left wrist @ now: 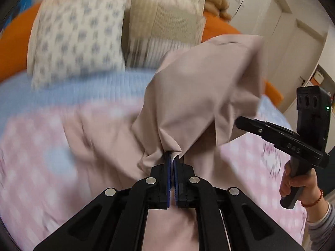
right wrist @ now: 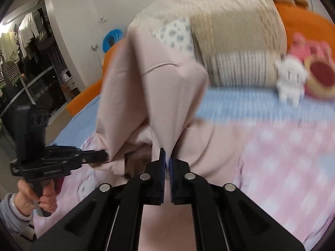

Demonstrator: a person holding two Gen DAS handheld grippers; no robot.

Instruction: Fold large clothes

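A large pale pink garment (left wrist: 201,87) is lifted above a bed. My left gripper (left wrist: 173,156) is shut on a bunched edge of it, and the cloth stands up in front of the fingers. My right gripper (right wrist: 166,155) is shut on another edge of the same garment (right wrist: 155,83). Each gripper shows in the other's view: the right one (left wrist: 240,123) at the right with its tips hidden in the cloth, the left one (right wrist: 104,156) at the left. The rest of the garment trails down onto the bed under both grippers.
The bed has a pink checked and blue cover (right wrist: 282,150). Folded beige and patterned bedding (left wrist: 88,41) is piled at the head. A white plush toy (right wrist: 290,79) and a pink one (right wrist: 314,67) sit at the right. A door (left wrist: 293,48) stands beyond.
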